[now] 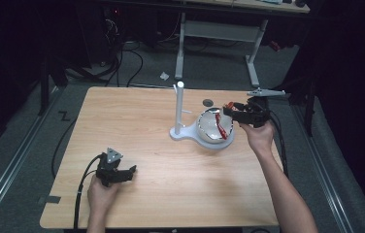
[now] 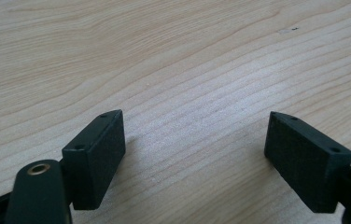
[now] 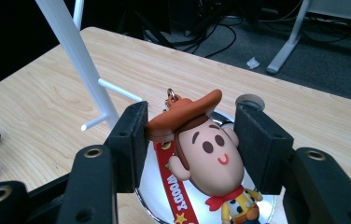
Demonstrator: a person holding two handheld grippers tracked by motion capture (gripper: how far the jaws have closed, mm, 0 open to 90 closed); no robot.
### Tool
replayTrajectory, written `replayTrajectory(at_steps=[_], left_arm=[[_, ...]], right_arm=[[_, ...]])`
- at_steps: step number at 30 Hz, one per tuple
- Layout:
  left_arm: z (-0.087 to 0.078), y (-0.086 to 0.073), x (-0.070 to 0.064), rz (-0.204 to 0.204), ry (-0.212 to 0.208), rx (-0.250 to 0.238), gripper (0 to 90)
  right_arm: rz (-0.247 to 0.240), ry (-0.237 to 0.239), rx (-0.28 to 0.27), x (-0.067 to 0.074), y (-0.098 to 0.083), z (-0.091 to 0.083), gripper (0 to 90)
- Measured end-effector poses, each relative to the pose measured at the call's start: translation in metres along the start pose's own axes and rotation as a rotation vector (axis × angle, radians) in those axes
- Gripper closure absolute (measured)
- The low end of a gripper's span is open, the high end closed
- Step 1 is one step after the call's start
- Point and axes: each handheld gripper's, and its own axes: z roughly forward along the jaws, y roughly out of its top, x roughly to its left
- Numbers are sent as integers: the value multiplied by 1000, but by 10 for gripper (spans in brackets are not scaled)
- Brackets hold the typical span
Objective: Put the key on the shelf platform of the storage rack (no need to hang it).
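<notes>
A cowboy figure keychain (image 3: 206,154) with a brown hat and a red strap (image 3: 173,186) sits between the jaws of my right gripper (image 3: 192,116), which is shut on its head. It hangs over a shiny bowl (image 3: 142,198). In the high view my right gripper (image 1: 229,110) is at the bowl's (image 1: 205,133) right rim, and the red strap (image 1: 221,130) trails inside. A white stand (image 1: 178,109) with a side peg rises just left of the bowl. My left gripper (image 1: 132,170) rests low at the table's near left, and its jaws (image 2: 195,121) stand open over bare wood.
The stand's post (image 3: 78,51) and peg (image 3: 117,91) are close to the left of my right gripper. A small grey disc (image 1: 208,102) lies behind the bowl. The wooden table (image 1: 141,126) has free room across its left and middle. Desk legs and cables lie on the floor beyond.
</notes>
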Motion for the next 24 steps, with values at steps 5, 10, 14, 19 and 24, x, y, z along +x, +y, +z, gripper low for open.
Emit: replayTrajectory(at_steps=[5,10,14,19,24], left_arm=[[0,0,0,-1,0,0,208],[0,0,0,0,1,0,207],[0,0,0,0,0,0,207],[0,0,0,1,1,0,207],[0,0,0,1,1,-1,207]], right_arm=[[0,-3,14,1,-3,8,467],[8,3,27,1,-8,17,466],[14,6,42,0,-12,23,466],[24,7,49,0,-15,29,466],[32,13,46,0,-14,34,467]])
